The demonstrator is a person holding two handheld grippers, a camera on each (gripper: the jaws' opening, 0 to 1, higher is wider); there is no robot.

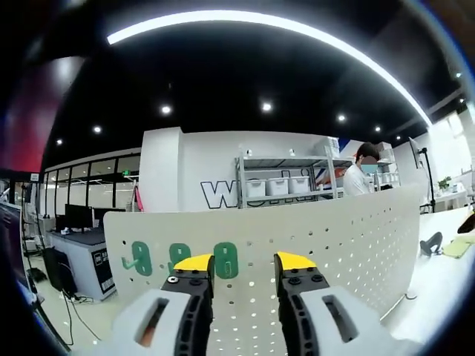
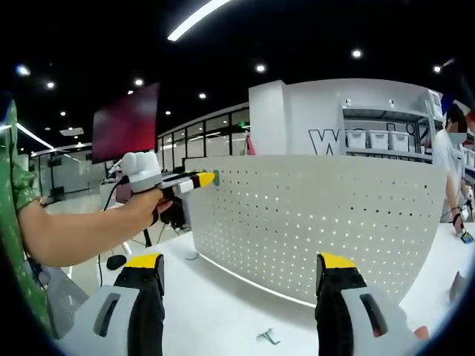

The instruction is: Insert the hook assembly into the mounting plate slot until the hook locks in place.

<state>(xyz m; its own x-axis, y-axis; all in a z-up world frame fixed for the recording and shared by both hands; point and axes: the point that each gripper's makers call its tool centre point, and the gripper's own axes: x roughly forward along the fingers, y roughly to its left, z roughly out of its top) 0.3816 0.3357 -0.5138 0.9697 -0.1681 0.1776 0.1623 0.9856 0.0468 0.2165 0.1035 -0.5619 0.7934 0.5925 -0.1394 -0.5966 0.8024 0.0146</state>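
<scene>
A white perforated mounting plate [image 1: 326,245] stands upright on the white table [image 2: 215,304]. Three green hooks hang on its left part; the nearest hook [image 1: 226,259] sits just beside my left gripper's left yellow tip. My left gripper [image 1: 245,263] is open, close to the plate, with nothing between its jaws. From the right gripper view, the left gripper [image 2: 200,179] is held by a hand at the mounting plate's [image 2: 312,222] upper left corner, with green at its tip. My right gripper [image 2: 241,263] is wide open above the table. A loose green hook [image 2: 267,337] lies on the table between its jaws.
A person [image 1: 360,174] stands behind the plate by a metal shelf [image 1: 286,178] with white bins. A desk with monitors [image 1: 78,222] is far left. A dark object [image 1: 430,243] and a yellow-green item [image 1: 458,248] lie on the table at right.
</scene>
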